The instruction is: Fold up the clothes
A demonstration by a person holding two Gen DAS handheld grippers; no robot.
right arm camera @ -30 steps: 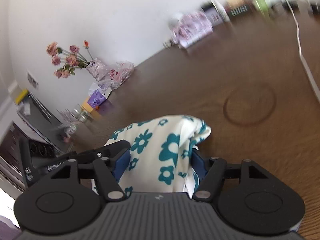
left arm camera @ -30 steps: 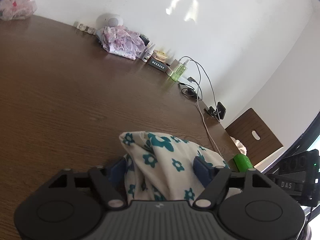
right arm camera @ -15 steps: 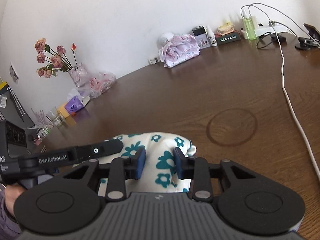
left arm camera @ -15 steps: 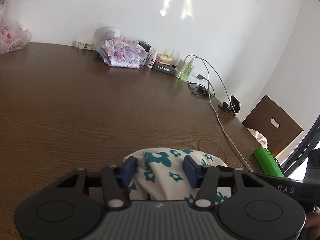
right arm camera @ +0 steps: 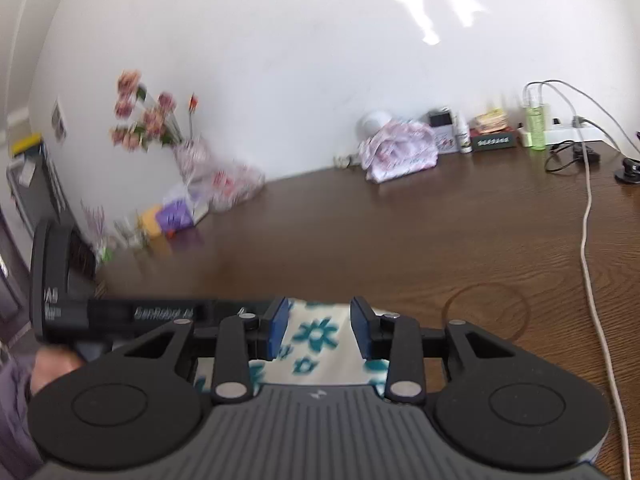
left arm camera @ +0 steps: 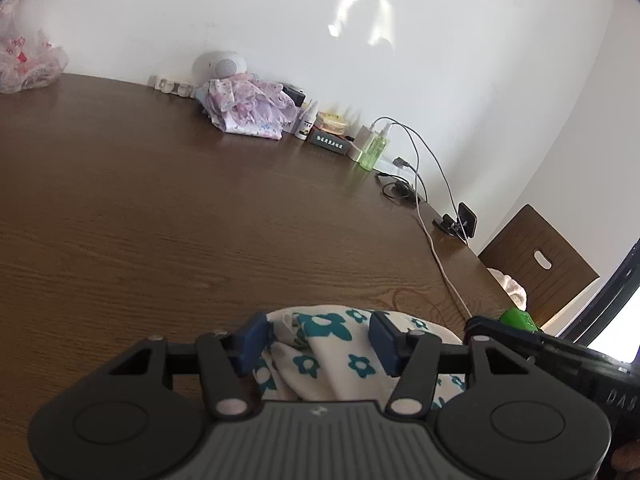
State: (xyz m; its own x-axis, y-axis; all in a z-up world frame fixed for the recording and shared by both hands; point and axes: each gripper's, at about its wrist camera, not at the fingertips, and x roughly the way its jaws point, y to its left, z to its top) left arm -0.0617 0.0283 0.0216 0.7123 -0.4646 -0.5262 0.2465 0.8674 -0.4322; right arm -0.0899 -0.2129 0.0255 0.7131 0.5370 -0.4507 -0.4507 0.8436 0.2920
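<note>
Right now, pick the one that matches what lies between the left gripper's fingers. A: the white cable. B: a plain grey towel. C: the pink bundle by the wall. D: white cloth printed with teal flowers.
D: in the left wrist view the left gripper has white floral cloth bunched between its blue pads, while the pink bundle and the white cable lie far off on the table.

The left claw (left arm camera: 318, 338) and the right claw (right arm camera: 319, 328) sit low side by side, both with pads spread apart.
</note>
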